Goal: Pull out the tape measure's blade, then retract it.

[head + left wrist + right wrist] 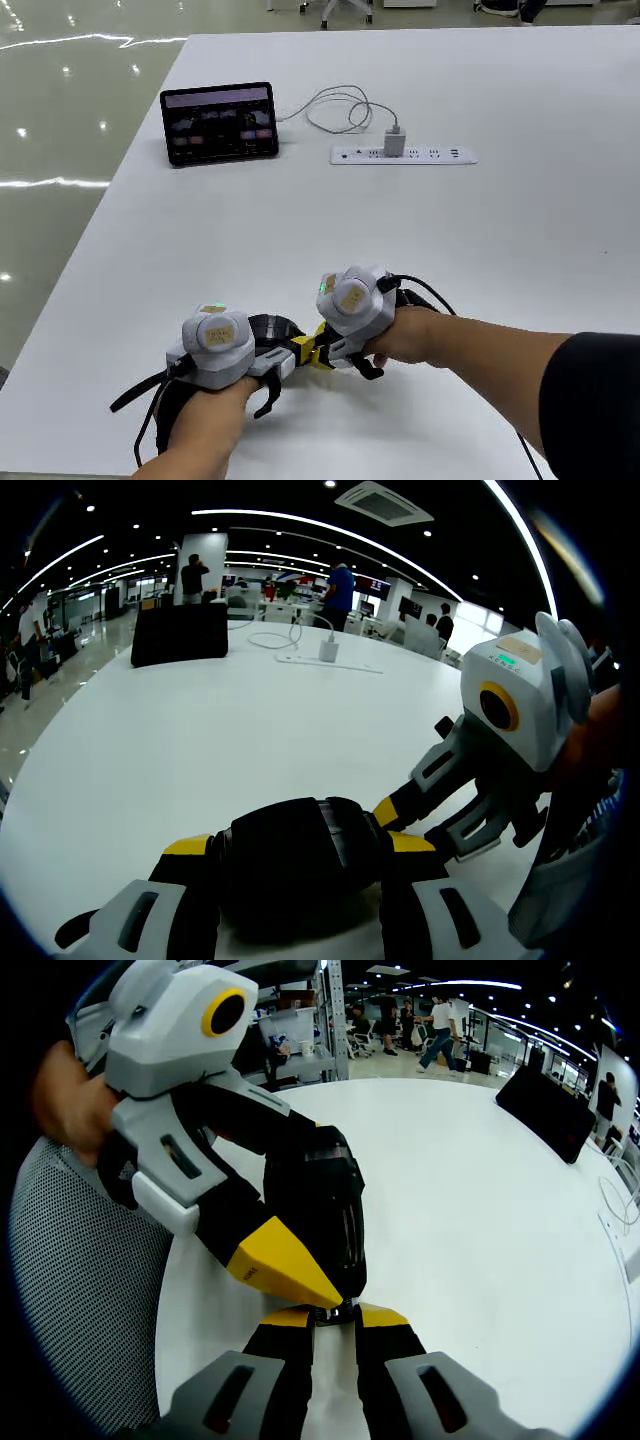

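White desk [470,260]: bears everything; the tape measure lies on the side nearest the person.
Tape measure [300,870]: black, rounded case, low at the desk top, caught between the two tools.
Left tool [300,843]: its yellow-tipped jaws are clamped across the tape measure's case, one on each side.
Right tool [335,1315]: meets the tape measure from the side opposite the left tool. Its jaws are drawn almost together and pinch a small metal tab [336,1310] at the mouth of the case.
Metal tab: sits right against the tape measure's case, just past one yellow fingertip of the left tool.
Left hand [205,420]: wrapped round the left tool's grip, just behind the tape measure on the person's side.
Right hand [405,335]: holds the right tool, just beside the tape measure, with a dark sleeve further up the arm.
Tablet [218,123]: well beyond the tape measure and a little to the left, propped up, its screen lit.
Power strip [403,155]: white, well beyond the tape measure and to the right of the tablet.
Charger [394,142]: white, plugged into the power strip.
Cable [330,105]: loops from the charger toward the tablet, far beyond the tape measure.
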Demonstrator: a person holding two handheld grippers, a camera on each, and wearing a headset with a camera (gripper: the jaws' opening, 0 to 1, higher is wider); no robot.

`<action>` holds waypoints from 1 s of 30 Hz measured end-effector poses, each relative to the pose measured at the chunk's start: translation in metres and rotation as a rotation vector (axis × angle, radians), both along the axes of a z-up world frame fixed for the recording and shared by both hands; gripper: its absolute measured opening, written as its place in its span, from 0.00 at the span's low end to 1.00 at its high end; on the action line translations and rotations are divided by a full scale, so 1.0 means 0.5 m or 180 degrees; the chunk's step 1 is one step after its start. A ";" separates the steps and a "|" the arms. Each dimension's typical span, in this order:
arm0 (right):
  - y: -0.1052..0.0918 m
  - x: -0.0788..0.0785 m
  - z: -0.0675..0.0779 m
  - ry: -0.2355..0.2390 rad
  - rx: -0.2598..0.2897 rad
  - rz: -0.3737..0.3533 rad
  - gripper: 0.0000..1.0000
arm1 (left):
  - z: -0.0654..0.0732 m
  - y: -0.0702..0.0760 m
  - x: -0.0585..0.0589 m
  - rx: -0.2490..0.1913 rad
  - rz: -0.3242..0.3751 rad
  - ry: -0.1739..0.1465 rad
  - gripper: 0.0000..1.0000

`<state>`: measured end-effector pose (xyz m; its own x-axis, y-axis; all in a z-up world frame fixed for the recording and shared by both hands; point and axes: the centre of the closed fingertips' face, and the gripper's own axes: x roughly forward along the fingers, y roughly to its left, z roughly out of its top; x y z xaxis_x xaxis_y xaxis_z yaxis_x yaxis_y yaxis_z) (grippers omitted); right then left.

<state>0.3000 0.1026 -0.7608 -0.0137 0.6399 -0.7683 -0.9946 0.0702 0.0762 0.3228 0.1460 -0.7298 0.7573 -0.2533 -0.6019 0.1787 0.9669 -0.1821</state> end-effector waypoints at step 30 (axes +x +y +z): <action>0.000 -0.005 -0.001 -0.0003 -0.0030 -0.0024 0.12 | 0.001 -0.002 -0.002 0.0030 -0.0036 -0.0024 0.63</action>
<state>0.2973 0.1024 -0.7611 -0.0082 0.6328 -0.7742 -0.9941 0.0784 0.0746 0.3220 0.1448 -0.7291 0.7590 -0.2561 -0.5986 0.1909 0.9665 -0.1715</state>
